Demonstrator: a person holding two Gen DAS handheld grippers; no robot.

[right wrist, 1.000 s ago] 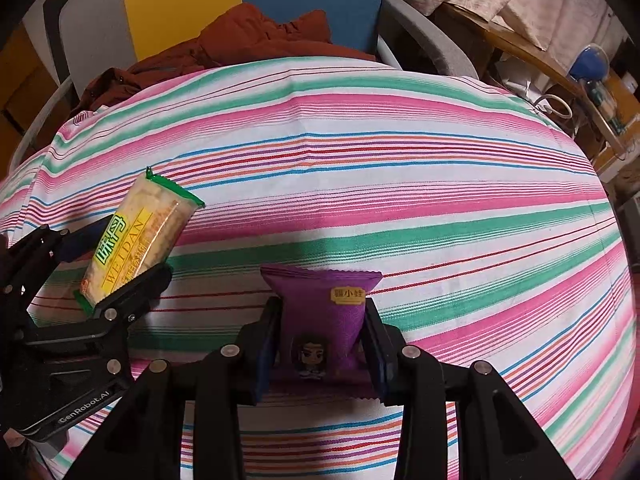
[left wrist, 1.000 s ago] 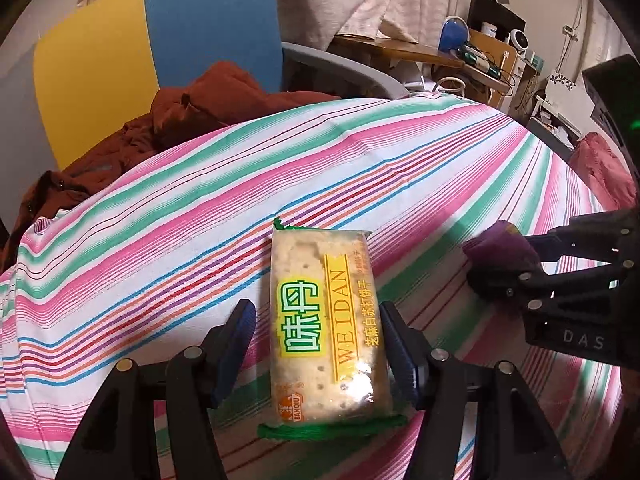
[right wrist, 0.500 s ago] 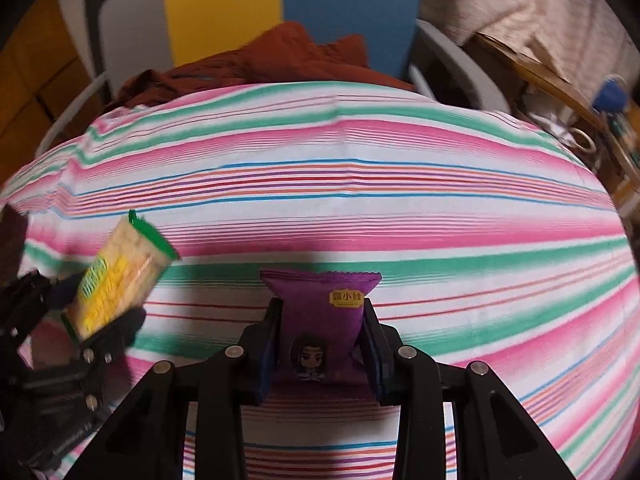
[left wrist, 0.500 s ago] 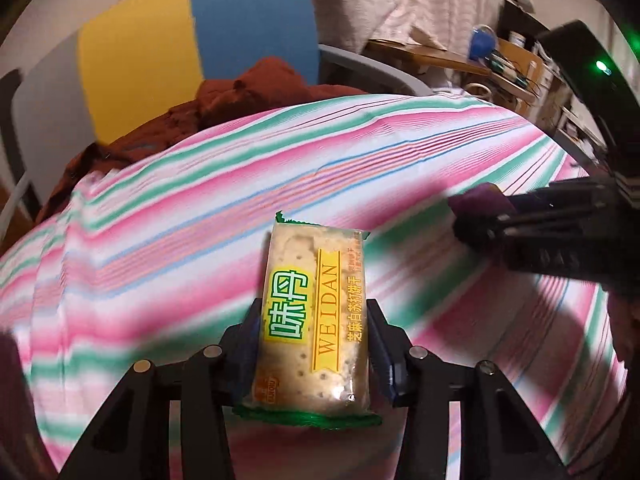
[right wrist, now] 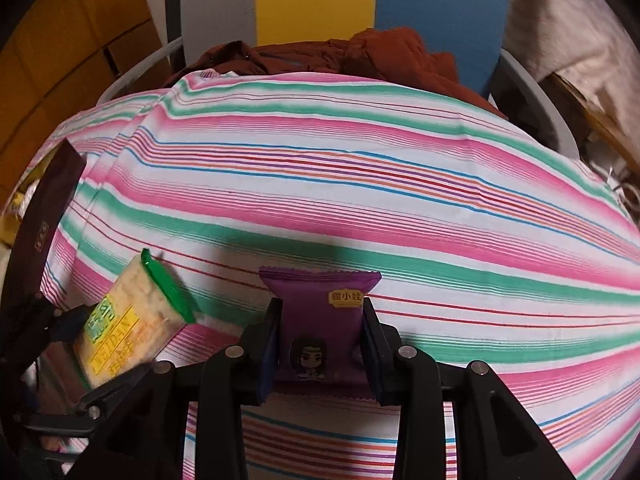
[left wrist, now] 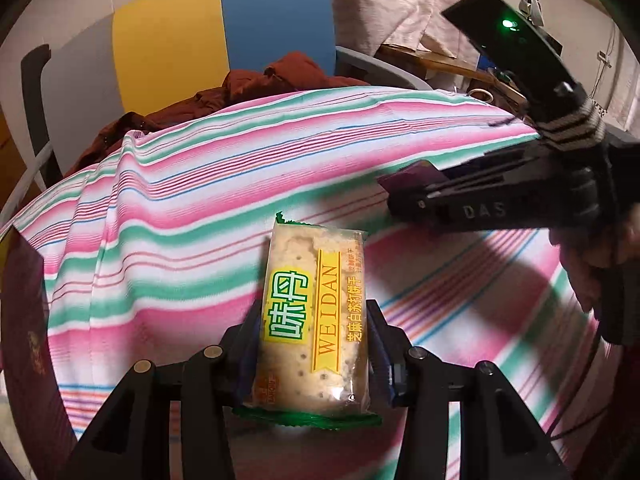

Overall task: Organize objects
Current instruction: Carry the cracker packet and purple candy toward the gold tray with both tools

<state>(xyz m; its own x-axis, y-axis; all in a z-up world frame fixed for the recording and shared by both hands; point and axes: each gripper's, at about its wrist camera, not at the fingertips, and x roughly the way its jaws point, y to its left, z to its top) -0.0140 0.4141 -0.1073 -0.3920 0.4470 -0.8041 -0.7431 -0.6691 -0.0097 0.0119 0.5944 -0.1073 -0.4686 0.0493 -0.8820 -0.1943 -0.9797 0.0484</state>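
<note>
Left claw (left wrist: 312, 336) was clamped on the cracker pack (left wrist: 314, 316), one finger pressing each long side; pack stood lengthwise between the fingers, green crimped end nearest the camera, far end projecting past the fingertips. It appeared raised off the striped cloth (left wrist: 192, 208) — a shadow lay on the cloth ahead of it.

Right claw (right wrist: 320, 336) was closed on the purple pouch (right wrist: 320, 320), fingers squeezing its lower half; serrated top edge stuck out beyond the tips. Cloth ran ahead and to both sides.

From the right wrist view, the cracker pack sat left of the right claw, tilted, well apart from the pouch. From the left wrist view, the right claw was ahead and to the right — pouch only partly visible.

A dark box flap (right wrist: 44, 216) stood at far left. Beyond the cloth: a chair (right wrist: 320, 4) with brown clothing (right wrist: 360, 56) on it.
</note>
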